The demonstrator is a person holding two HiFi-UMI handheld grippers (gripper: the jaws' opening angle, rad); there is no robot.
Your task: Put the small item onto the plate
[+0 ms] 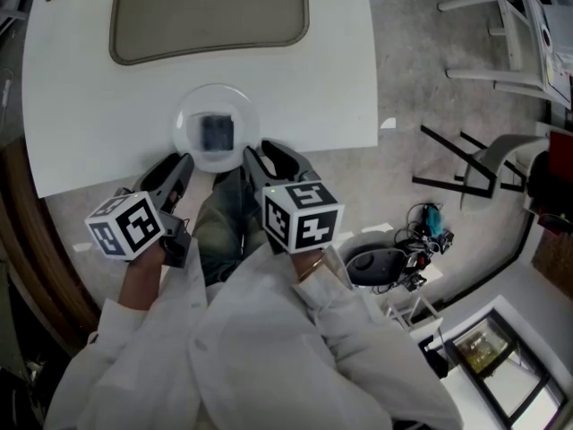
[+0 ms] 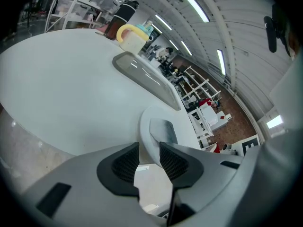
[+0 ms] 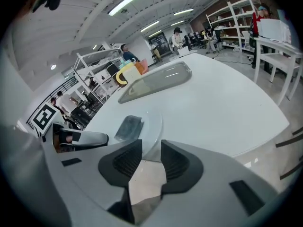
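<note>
A small dark grey square item (image 1: 216,133) lies flat in the middle of a clear round plate (image 1: 190,115) near the front edge of the white table. My left gripper (image 1: 177,170) is just short of the plate's near left rim, its jaws open with nothing between them. My right gripper (image 1: 265,158) sits at the plate's near right rim, also open and empty. The left gripper view shows the item (image 2: 163,129) on the plate (image 2: 146,126) just beyond the left gripper (image 2: 149,151). The right gripper view shows the item (image 3: 129,126) and the plate (image 3: 155,123) ahead of the right gripper (image 3: 151,151).
A grey oblong tray (image 1: 210,12) lies further back on the table (image 1: 81,106). A yellow mug (image 2: 130,37) stands at the far end. The table's front edge runs just under both grippers. Chairs (image 1: 483,164) and a black device (image 1: 380,262) stand on the floor at right.
</note>
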